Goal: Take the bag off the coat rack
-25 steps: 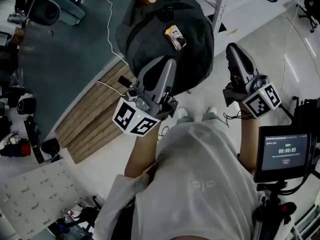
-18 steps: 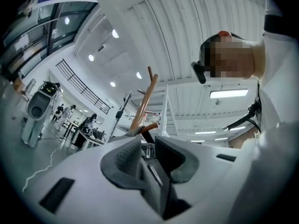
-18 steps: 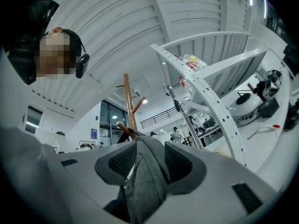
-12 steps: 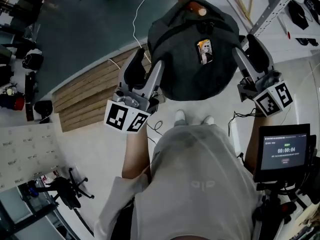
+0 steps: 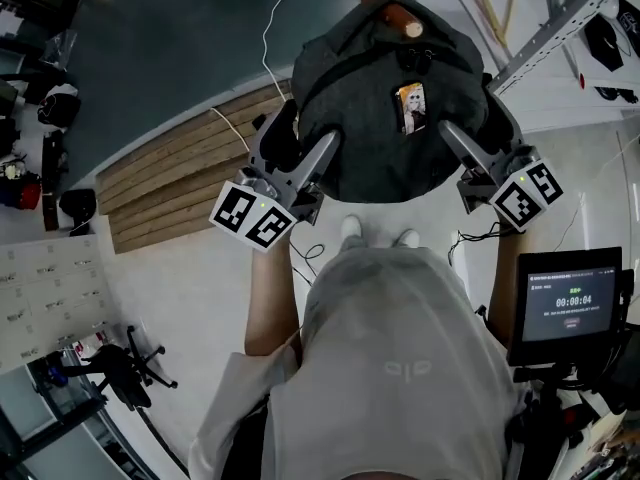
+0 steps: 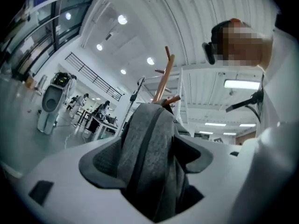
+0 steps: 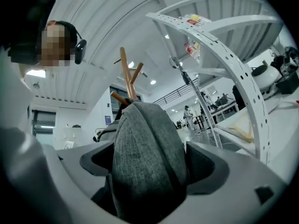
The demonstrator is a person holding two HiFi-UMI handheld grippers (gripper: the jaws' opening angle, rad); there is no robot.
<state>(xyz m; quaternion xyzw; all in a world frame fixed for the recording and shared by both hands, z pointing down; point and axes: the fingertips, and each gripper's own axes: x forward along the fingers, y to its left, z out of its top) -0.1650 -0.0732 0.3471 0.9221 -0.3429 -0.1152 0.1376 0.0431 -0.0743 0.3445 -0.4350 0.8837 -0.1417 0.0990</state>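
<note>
While their jaws were opening, the left hand-held gripper [image 5: 300,140] and right hand-held gripper [image 5: 478,126] straddled the bag [image 5: 385,118] ungripped. It hung on the rack [image 5: 404,24]. Pinching only loose fabric could probably let it slip or snag a peg.

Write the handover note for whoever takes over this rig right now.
Left gripper: jaws opening, one side of the dark grey fabric backpack between them, not clamped.
Right gripper: jaws opening, the backpack's other side between them, not clamped.
The backpack hangs on the wooden coat rack.
Done: both grippers placed at the backpack.
Left: close on it and lift it off the rack.
</note>
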